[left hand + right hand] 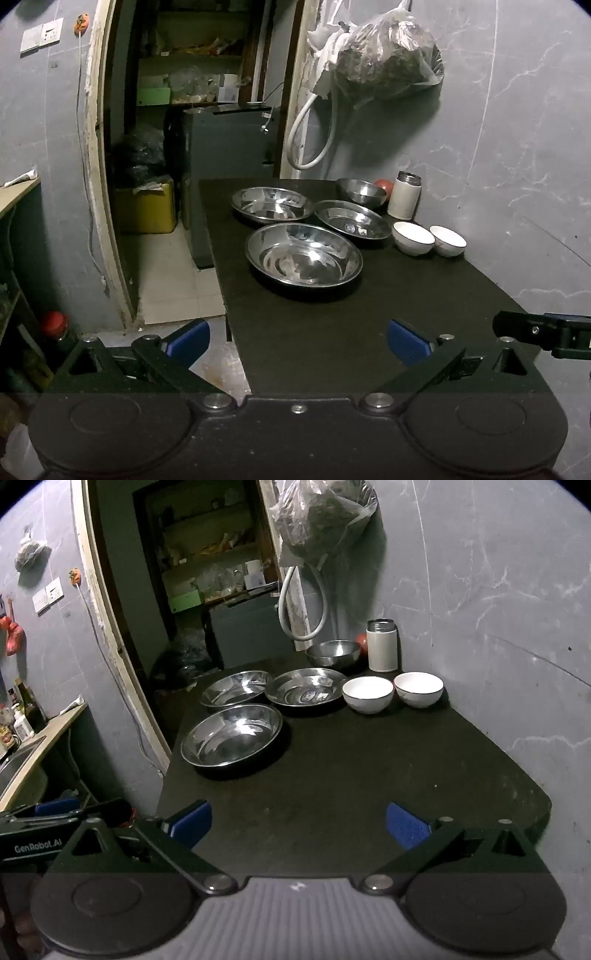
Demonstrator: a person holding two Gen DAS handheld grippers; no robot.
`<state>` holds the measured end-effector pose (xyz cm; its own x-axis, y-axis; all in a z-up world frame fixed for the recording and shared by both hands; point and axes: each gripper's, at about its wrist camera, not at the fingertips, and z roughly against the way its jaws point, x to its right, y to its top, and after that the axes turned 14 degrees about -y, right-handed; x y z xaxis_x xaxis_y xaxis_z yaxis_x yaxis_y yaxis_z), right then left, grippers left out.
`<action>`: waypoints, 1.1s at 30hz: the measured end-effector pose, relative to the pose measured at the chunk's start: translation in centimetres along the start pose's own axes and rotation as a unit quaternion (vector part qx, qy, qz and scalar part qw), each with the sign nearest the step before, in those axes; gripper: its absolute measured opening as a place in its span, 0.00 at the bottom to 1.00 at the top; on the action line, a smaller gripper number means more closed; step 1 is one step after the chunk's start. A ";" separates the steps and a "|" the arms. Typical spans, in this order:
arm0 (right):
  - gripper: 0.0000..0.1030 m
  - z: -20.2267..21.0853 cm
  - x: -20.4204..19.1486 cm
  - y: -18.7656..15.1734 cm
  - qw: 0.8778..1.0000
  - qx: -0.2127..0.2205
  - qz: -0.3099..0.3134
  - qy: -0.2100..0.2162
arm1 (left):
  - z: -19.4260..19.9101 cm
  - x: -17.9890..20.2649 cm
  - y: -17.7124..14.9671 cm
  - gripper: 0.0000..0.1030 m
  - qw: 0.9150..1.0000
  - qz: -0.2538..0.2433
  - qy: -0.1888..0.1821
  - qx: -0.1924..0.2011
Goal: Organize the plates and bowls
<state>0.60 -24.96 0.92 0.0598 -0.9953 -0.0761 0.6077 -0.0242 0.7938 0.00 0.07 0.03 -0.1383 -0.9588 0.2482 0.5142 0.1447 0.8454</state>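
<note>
Three shallow steel plates lie on the black table (pixel 332 332): a near one (pixel 303 254) (pixel 231 734), a far left one (pixel 272 204) (pixel 236 688) and a far right one (pixel 352 218) (pixel 306 690). A small steel bowl (pixel 361 191) (pixel 333 652) stands behind them. Two white bowls (pixel 412 237) (pixel 447 240) (pixel 367 694) (pixel 418 689) sit side by side near the wall. My left gripper (pixel 298 342) is open above the table's near left edge, nothing between its blue pads. My right gripper (pixel 299 823) is open too, over the near table, well short of the dishes.
A white flask with a steel lid (pixel 405 199) (pixel 383 644) and a red round thing (pixel 385 186) stand in the back corner. A bag (pixel 384 59) and a white hose (pixel 314 136) hang on the wall. A doorway to a storeroom (pixel 192 110) opens at the left; a sink counter (pixel 33 753) stands left.
</note>
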 end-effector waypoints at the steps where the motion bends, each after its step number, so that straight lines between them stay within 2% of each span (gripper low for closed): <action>1: 1.00 0.0 0.0 0.0 1.000 0.002 0.000 0.001 | 0.0 0.0 0.0 0.99 1.000 -0.001 0.001 -0.002; 33: 1.00 0.5 0.0 -0.1 1.000 -0.001 0.000 -0.003 | 0.1 0.4 0.1 0.99 1.000 -0.015 -0.004 -0.003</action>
<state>0.14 -25.03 1.11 0.0545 -0.9958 -0.0733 0.6100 -0.0249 0.7920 -0.07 -0.26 0.28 -0.1605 -0.9605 0.2274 0.5156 0.1149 0.8491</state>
